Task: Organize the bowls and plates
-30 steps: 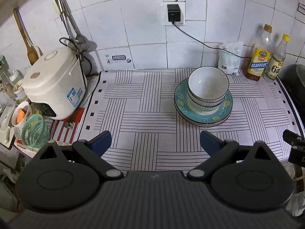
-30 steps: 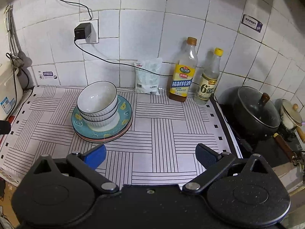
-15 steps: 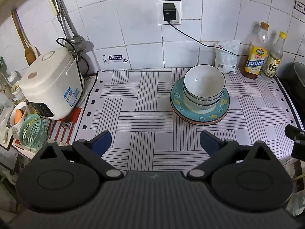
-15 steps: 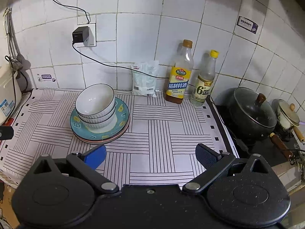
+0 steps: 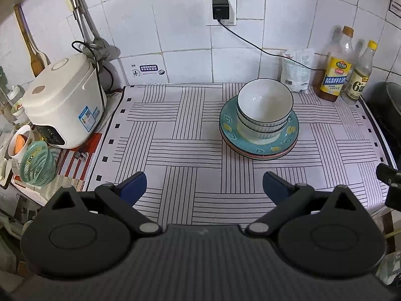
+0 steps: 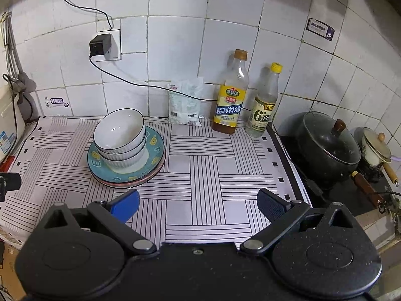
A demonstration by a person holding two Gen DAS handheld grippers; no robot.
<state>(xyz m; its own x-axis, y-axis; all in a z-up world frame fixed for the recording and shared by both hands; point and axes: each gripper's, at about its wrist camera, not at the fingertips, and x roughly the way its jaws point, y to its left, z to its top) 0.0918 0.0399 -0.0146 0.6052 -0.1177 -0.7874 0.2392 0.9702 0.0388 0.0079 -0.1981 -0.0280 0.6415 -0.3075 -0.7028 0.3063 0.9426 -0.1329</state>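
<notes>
Stacked white bowls (image 5: 264, 107) sit on a teal plate (image 5: 288, 140) that lies on other plates, on the striped mat. The stack also shows in the right wrist view: bowls (image 6: 120, 135), teal plate (image 6: 155, 150). My left gripper (image 5: 204, 188) is open and empty, held above the mat's front, well short of the stack. My right gripper (image 6: 198, 204) is open and empty, near the front edge, to the right of the stack.
A white rice cooker (image 5: 62, 100) and a green basket (image 5: 36, 163) stand at the left. Two bottles (image 6: 231, 95) (image 6: 264, 102) and a white bag (image 6: 185, 102) stand by the wall. A black pot (image 6: 325, 148) sits on the stove at the right.
Both grippers have drawn back and up from the counter, so the stack looks a little farther away. Both stay open and empty. The dishes have not moved.
</notes>
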